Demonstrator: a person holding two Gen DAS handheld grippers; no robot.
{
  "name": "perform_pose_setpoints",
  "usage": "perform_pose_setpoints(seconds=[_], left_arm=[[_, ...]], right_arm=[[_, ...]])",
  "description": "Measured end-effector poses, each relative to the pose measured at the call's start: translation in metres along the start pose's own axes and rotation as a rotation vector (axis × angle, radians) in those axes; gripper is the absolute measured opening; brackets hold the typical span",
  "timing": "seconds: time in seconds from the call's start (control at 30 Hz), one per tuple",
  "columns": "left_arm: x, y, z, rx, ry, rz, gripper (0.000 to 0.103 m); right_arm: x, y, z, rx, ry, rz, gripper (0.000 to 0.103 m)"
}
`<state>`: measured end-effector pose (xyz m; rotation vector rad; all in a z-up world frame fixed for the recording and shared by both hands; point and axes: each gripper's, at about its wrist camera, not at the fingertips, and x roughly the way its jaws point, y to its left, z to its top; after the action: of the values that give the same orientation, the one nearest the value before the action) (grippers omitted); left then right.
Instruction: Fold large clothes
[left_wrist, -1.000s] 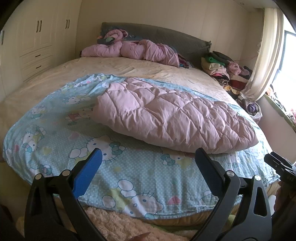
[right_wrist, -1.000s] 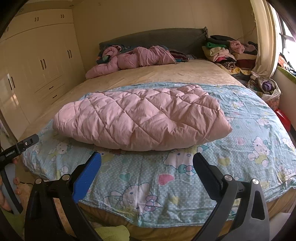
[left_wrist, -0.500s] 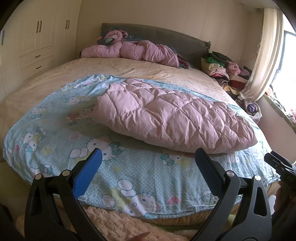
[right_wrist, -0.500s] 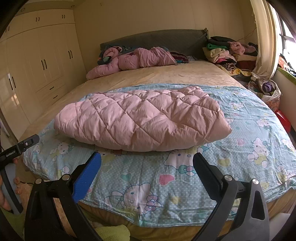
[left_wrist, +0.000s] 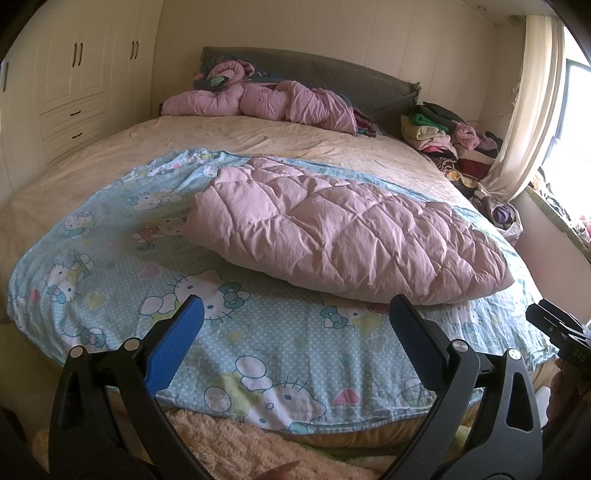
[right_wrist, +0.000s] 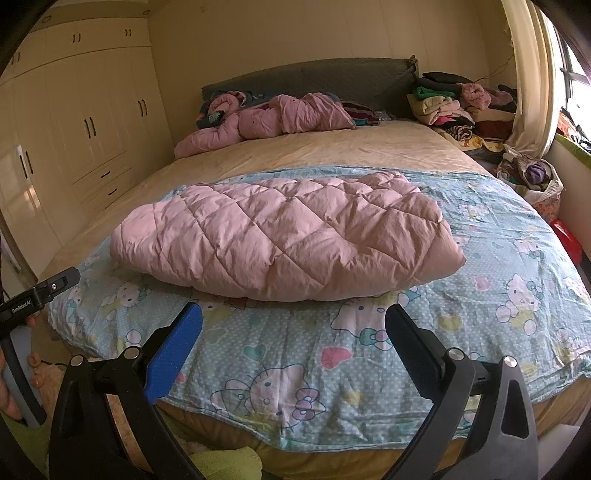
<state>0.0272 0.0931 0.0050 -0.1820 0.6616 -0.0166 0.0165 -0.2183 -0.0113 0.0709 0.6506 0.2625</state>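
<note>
Bed (left_wrist: 258, 144) ahead carries a cartoon-print sheet (left_wrist: 110, 258). Folded pink quilted garment (left_wrist: 343, 236) lies on it, just beyond my left claw (left_wrist: 293, 314) and right claw (right_wrist: 293, 314); both gape wide, gripping nothing.

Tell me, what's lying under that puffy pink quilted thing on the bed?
The pink quilted garment rests on a light-blue cartoon-cat sheet, itself spread over a beige bed cover. Whatever lies directly beneath the garment's bulk is hidden.

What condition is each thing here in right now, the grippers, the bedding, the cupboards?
Left gripper: open, empty.
Right gripper: open, empty.
Pink quilted garment: folded, lying flat.
Cartoon-print sheet: spread out.
Pink jacket: crumpled by headboard.
Wardrobe doors: closed.
</note>
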Motion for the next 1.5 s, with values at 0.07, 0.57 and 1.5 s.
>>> perform_pose_setpoints(seconds=[0.07, 0.57, 1.5], left_arm=[[0.000, 0.000, 0.000, -0.001, 0.000, 0.000, 0.094], [-0.002, 0.001, -0.001, -0.002, -0.003, 0.001, 0.094], [0.012, 0.209, 0.031, -0.272, 0.024, 0.405, 0.094]], right_arm=[[0.000, 0.000, 0.000, 0.000, -0.001, -0.002, 0.099], [0.000, -0.001, 0.000, 0.003, -0.002, -0.006, 0.099], [-0.117, -0.298, -0.177, 0.771, 0.116, -1.018, 0.099]])
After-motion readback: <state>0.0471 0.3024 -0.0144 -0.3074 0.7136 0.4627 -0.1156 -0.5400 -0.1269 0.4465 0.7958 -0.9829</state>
